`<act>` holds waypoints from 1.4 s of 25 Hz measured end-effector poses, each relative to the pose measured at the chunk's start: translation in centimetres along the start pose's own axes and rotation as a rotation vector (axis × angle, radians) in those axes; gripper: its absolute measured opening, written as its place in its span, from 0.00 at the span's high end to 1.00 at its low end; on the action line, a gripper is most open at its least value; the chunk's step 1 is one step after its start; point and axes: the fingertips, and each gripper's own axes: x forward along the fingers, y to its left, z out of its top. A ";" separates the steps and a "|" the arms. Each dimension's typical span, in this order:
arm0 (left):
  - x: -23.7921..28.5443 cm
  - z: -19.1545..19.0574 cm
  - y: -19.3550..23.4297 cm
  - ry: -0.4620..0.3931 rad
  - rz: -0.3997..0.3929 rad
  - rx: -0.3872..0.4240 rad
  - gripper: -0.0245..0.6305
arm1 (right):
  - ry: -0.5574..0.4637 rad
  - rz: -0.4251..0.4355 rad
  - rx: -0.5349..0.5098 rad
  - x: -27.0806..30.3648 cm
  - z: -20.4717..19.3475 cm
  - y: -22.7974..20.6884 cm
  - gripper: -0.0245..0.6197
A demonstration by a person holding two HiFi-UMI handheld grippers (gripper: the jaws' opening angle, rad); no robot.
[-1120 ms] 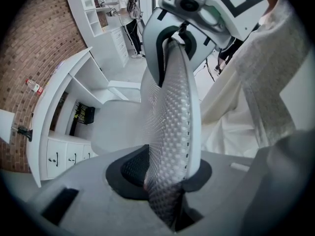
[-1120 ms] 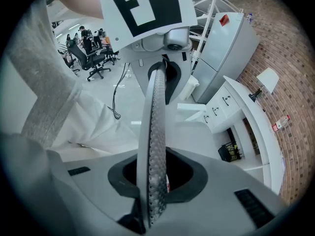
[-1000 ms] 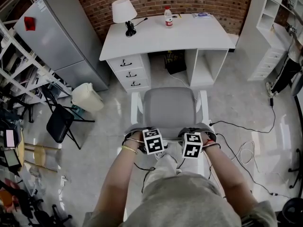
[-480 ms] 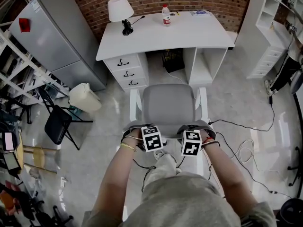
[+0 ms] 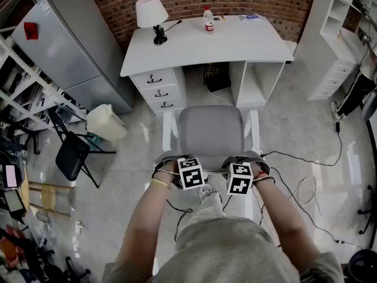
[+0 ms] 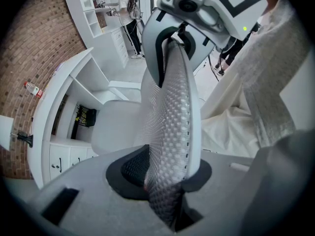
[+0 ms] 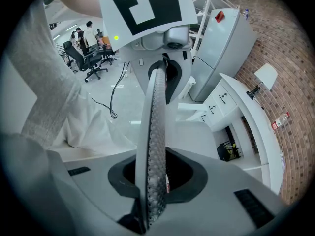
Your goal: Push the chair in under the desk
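Note:
The chair has a grey seat and white arms, and it faces the white desk, with the seat's front just short of the kneehole. In the head view my left gripper and right gripper sit side by side on the top of the backrest, pointing down. In the left gripper view the grey mesh backrest runs between the jaws of my left gripper, which is shut on it. The right gripper view shows my right gripper clamped on the backrest's thin edge.
A lamp and a bottle stand on the desk; a black item lies in the kneehole. A grey fridge, a bin and a black folding chair are at the left. Cables trail at the right.
Both grippers and the chair have edged slightly toward the desk, mostly in the first half second. The grips on the backrest are unchanged.

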 end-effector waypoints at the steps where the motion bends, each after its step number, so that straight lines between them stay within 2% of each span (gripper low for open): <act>1: 0.0 0.0 0.1 0.000 0.000 0.001 0.78 | 0.001 0.001 0.000 0.0 0.0 -0.1 0.87; 35: 0.3 0.9 9.1 -0.003 0.018 0.010 0.78 | 0.050 -0.036 -0.003 1.8 -1.2 -9.1 0.88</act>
